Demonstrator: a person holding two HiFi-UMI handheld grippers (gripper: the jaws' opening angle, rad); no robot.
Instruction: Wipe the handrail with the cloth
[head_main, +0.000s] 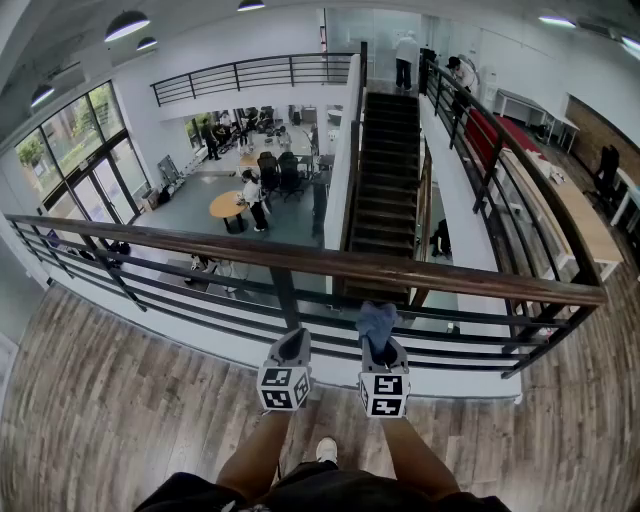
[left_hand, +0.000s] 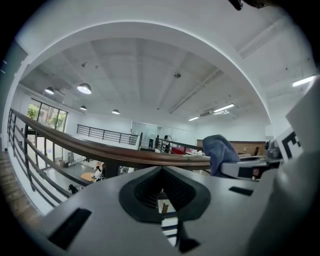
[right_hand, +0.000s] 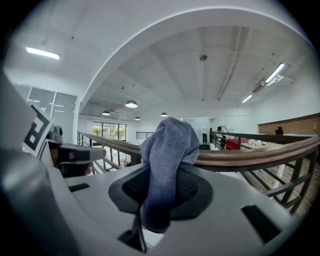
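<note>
Lower centre of the head view: the right gripper (head_main: 383, 351) is clenched on a blue-grey cloth (head_main: 377, 322), which stands up from the jaws as a soft, rounded bunch. The left gripper (head_main: 291, 348) beside it has its jaws pressed together with nothing between them.

Seen from the right gripper view, the cloth (right_hand: 167, 150) is nubby terry, thick and limp, folded over itself above the dark ribbed pads. It looks light and floppy, so the free upper bunch is likely the part to press against the rail. The grip low on the fold seems secure.

The handrail (head_main: 300, 259) crosses the middle of the head view from left to right, a smooth, rounded brown wooden bar (slightly glossy, probably slick under cloth). It sits on dark metal posts (head_main: 288, 297) with thin horizontal rails beneath. The cloth sits near it, and contact cannot be confirmed. Grey-brown plank flooring (head_main: 110, 400) fills the lower frame.
</note>
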